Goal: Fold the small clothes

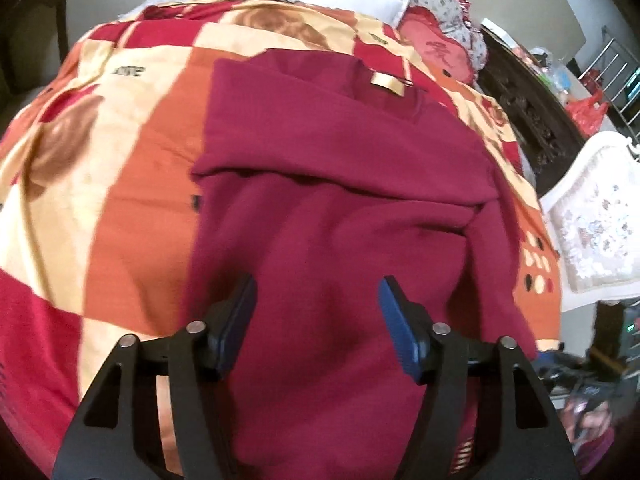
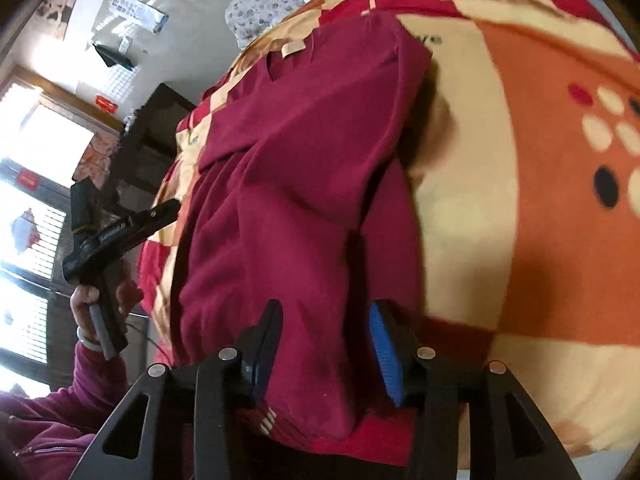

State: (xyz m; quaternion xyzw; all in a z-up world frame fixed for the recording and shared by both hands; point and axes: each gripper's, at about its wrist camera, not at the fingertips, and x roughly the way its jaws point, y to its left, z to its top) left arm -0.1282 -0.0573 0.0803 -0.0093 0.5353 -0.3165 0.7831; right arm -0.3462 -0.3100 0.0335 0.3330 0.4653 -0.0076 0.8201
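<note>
Both hand-held grippers, left and right, hover spread over the maroon garment just beyond.

Both tongs, left tongs and right tongs, share black angular frames, silver pivot pins and blue ribbed pads. At nine o'clock in the right view: left hand, pale bangle, maroon zipped sleeve.
</note>
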